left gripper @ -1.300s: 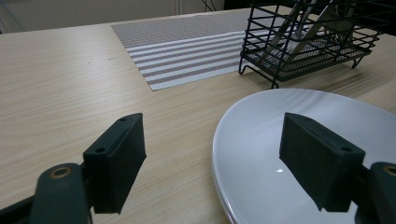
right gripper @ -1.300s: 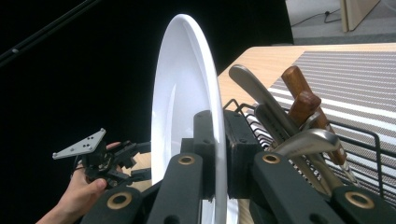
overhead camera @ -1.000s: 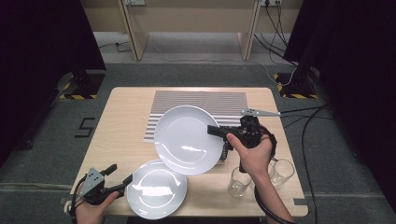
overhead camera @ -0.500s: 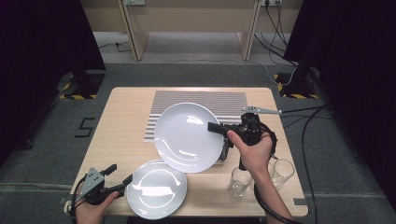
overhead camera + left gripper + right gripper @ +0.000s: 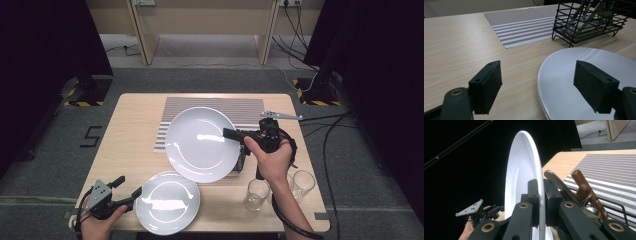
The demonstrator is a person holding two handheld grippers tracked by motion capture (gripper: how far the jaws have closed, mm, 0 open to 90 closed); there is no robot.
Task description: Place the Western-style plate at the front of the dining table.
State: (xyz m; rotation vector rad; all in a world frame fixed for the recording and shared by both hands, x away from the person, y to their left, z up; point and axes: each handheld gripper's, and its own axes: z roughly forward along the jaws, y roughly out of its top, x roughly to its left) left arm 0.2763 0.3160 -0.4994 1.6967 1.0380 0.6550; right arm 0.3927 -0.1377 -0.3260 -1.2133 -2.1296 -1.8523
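Note:
A large white plate point(image 5: 197, 145) hangs tilted above the table, over the striped placemat point(image 5: 210, 106). My right gripper point(image 5: 229, 134) is shut on its right rim. The right gripper view has this plate point(image 5: 524, 167) edge-on, with both jaws clamped on the rim at my right gripper point(image 5: 541, 200). A smaller white plate point(image 5: 167, 201) lies flat near the table's front edge. My left gripper point(image 5: 129, 186) stands open at its left side. In the left gripper view, that gripper point(image 5: 539, 87) has one jaw over the small plate point(image 5: 564, 82) and the other over bare wood.
A black wire basket point(image 5: 589, 23) with cutlery stands on the table, partly under the held plate; wooden knife handles point(image 5: 586, 192) and a spoon point(image 5: 556, 182) stick up from it. Two empty glasses point(image 5: 257, 194) point(image 5: 302, 184) stand at the front right, beside my right forearm.

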